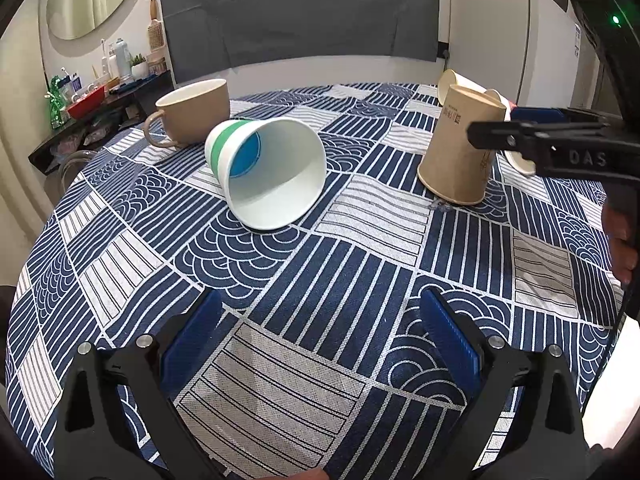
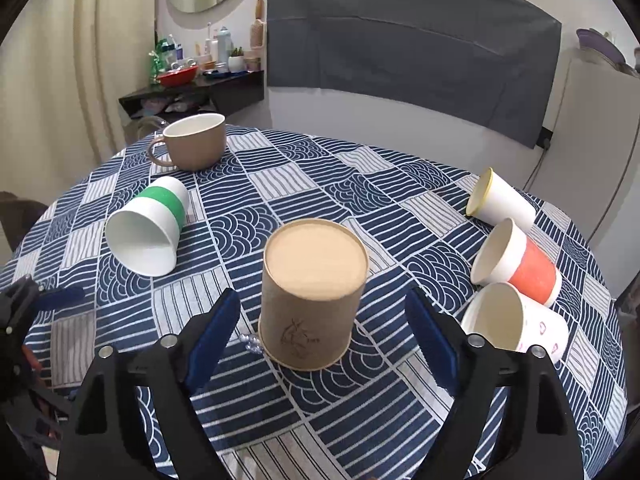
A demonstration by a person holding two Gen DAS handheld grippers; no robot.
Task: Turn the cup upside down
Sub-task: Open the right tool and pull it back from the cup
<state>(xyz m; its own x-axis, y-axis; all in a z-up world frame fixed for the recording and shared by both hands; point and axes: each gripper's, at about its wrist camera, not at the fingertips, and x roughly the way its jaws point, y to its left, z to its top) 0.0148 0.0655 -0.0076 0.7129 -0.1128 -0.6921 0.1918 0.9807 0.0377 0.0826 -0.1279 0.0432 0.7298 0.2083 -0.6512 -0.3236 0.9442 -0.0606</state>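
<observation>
A brown paper cup (image 2: 313, 294) stands upside down on the patterned tablecloth, its flat base facing up; it also shows in the left wrist view (image 1: 460, 146). My right gripper (image 2: 322, 330) is open, its blue pads either side of the cup and apart from it. A white cup with a green band (image 1: 266, 172) lies on its side, mouth toward my left gripper (image 1: 320, 320), which is open and empty well short of it. The same cup shows in the right wrist view (image 2: 148, 226).
A beige ceramic mug (image 2: 194, 140) stands upright at the far left. Three paper cups lie on their sides at the right: a yellow-rimmed one (image 2: 500, 200), an orange one (image 2: 516, 260) and a pink-patterned one (image 2: 516, 320). The round table's edge (image 1: 36, 256) curves nearby.
</observation>
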